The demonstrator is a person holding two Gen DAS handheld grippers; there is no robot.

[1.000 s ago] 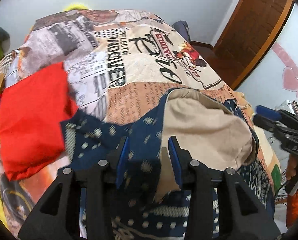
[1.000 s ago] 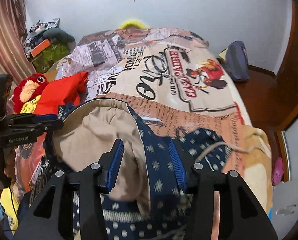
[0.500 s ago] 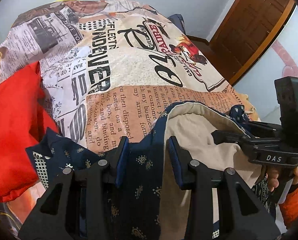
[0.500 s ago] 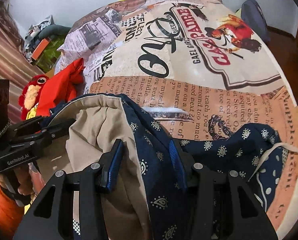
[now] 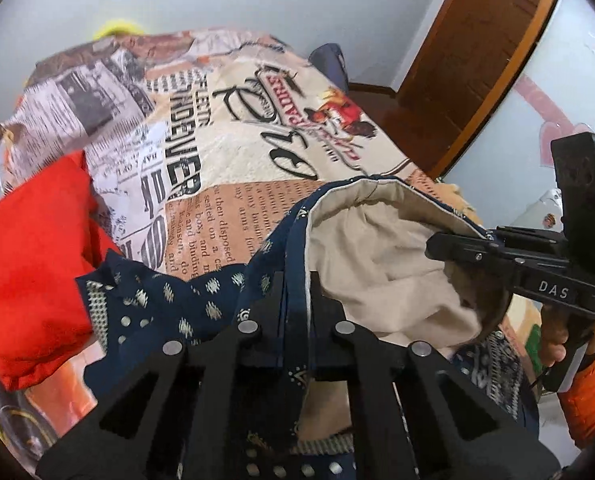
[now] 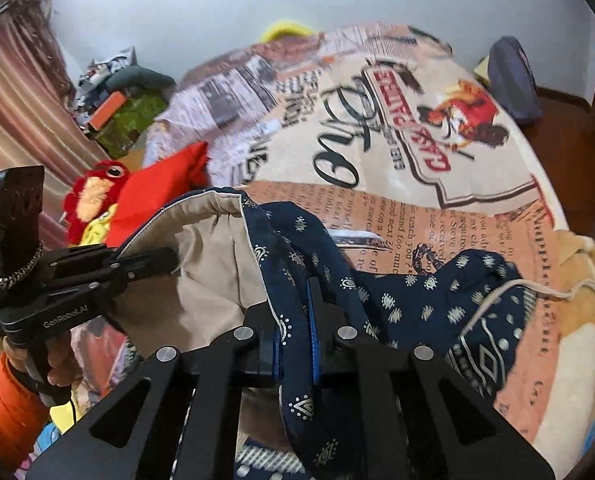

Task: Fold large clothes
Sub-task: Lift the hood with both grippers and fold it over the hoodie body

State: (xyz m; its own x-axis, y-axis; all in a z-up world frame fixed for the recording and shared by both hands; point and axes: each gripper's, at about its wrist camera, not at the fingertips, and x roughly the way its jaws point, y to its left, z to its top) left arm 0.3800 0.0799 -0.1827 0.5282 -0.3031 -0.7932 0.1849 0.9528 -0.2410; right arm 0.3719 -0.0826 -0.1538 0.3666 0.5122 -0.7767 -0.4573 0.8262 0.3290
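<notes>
Left gripper and right gripper both clamping navy lined garment hem over bed; thin bite risking slip.

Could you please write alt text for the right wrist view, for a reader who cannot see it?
The right gripper is shut on the edge of a navy patterned garment with beige lining, above a bed with a newspaper-print bedspread. At left, the left gripper grips the same garment.

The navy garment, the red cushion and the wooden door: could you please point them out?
navy garment (image 5: 213,300), left wrist view, patterned outer side.
red cushion (image 5: 33,264), left wrist view, middle of its face.
wooden door (image 5: 469,60), left wrist view, its panel.
</notes>
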